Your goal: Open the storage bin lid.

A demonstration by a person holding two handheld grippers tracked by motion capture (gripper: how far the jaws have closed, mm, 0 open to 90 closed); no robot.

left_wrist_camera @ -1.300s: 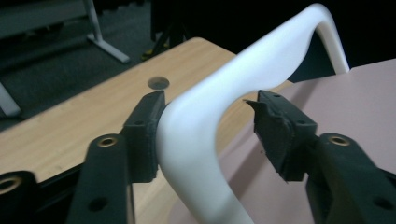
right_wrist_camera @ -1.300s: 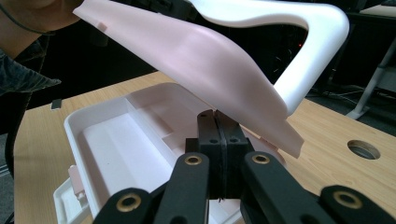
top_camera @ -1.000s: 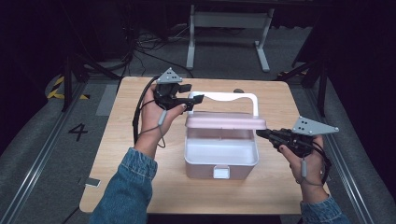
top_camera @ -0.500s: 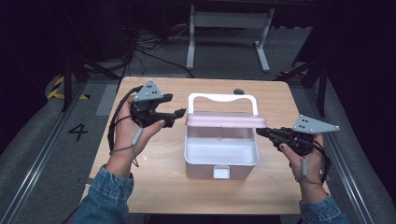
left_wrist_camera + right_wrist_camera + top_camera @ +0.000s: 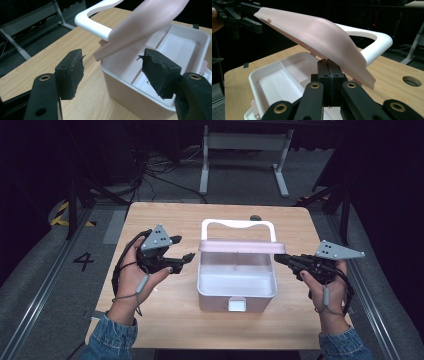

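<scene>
- The white box sits mid-table, its pink lid raised on the far hinge and the white handle lying back behind it. I judge the lid to be the risk: half-open, it may drop shut or swing further back if its prop goes.
- My right gripper has its jaws pressed together, tips right under the lid's right edge. I cannot tell whether they prop the lid or just touch it. If they do prop it and I pull away sideways, the lid could slam; if I push up off-centre, it could twist on the hinge.
- My left gripper has its jaws spread, nothing between the pads, which have just been opening. It hovers just beside the lid's left end, apart from it. Closing here would catch air, or clip the box wall instead of the lid.
- The box looks light and nothing pins it down. Any sideways shove from either gripper may slide it across the wood or tip it toward me by the front latch.
- The cable trailing round my left hand could snag the box corner if I reach across.
</scene>
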